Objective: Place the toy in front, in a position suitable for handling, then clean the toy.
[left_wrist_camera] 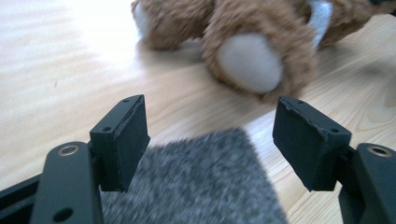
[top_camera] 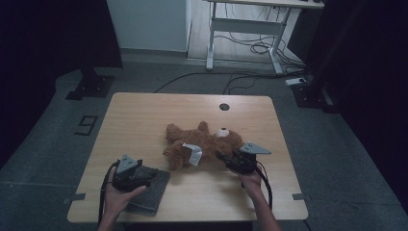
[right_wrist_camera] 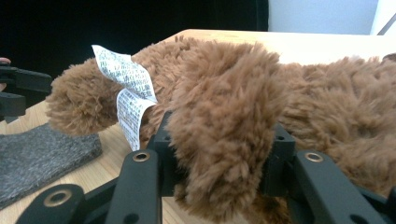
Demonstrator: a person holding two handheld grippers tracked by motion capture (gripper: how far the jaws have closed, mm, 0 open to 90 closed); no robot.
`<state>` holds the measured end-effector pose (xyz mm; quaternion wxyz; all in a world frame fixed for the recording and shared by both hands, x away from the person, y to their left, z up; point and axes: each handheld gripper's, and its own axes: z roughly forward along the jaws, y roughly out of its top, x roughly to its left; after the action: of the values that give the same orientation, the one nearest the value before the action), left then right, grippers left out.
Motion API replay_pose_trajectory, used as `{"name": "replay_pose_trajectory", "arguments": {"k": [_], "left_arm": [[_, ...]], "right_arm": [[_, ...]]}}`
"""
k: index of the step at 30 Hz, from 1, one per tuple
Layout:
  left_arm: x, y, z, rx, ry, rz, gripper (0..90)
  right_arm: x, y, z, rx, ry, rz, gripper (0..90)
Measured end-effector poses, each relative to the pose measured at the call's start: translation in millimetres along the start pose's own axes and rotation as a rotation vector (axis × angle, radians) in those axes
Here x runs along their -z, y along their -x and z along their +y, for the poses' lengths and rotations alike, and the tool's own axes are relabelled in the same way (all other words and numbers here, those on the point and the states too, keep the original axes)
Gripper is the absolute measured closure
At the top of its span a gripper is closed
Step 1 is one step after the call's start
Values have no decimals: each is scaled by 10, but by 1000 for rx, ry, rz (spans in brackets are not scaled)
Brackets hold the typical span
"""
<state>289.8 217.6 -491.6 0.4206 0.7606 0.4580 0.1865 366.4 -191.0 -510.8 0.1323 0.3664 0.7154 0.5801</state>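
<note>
My right gripper (right_wrist_camera: 219, 172) has the teddy bear's (top_camera: 204, 142) arm between its jaws — the brown fur bulges out over both black pads and hides the gap, and the pads press in on it from either side, so I call that clamped on the arm. In the high view the right gripper (top_camera: 226, 159) points in at the bear from the right, my hand behind it near the front edge of the table (top_camera: 144, 110).

The bear lies on its back around the middle of the table, its head toward my right and its legs toward my left. A white printed label (right_wrist_camera: 128, 95) sticks out from its side, folded and standing up — the same label (top_camera: 193, 153) shows white against the fur from above.

My left gripper (left_wrist_camera: 210, 140) has its jaws well apart with nothing between them. Just under them lies the grey cloth (left_wrist_camera: 205, 186), flat on the wood, and whether the pads touch it I cannot tell. Beyond the cloth's far edge sits one of the bear's feet, its pale sole (left_wrist_camera: 250, 60) facing me, near but clear of the jaws.

From above, the left gripper (top_camera: 144, 175) sits over the grey cloth (top_camera: 154, 195) at the front left of the table, just beside the bear's leg.
</note>
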Motion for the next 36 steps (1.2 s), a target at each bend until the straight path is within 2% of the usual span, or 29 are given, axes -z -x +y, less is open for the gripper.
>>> {"name": "replay_pose_trajectory", "arguments": {"k": [4,8,11,13,17,21,23,26,27,29,33,36], "left_arm": [[71,-35,-33,13,8,13,251],[152,-8,-48,-1,46,29,232],[153,13,-100,0,47,32,226],[121,13,-159,0,21,46,239],[56,-5,-242,10,-41,29,247],[31,-4,-272,1,-46,32,247],[29,-19,-285,9,-48,38,247],[5,-37,-356,38,-103,32,255],[-5,-38,-391,49,-108,34,250],[-29,-36,-430,59,-121,26,204],[-85,43,-411,38,-137,9,146],[-163,110,-419,12,-175,0,119]], "right_arm": [[1,-3,-4,14,-6,1,594],[-1,-4,-10,20,-6,4,591],[-3,-2,-15,27,-6,6,586],[-1,2,-17,24,-7,10,582],[2,4,-14,27,-11,12,579],[4,1,-18,34,-15,11,576],[3,4,-18,34,-14,12,576],[3,13,-18,26,-14,15,577],[1,14,-18,24,-14,15,577],[-1,13,-18,22,-15,15,576],[1,11,-21,25,-18,15,574],[1,16,-21,24,-20,18,574]]}}
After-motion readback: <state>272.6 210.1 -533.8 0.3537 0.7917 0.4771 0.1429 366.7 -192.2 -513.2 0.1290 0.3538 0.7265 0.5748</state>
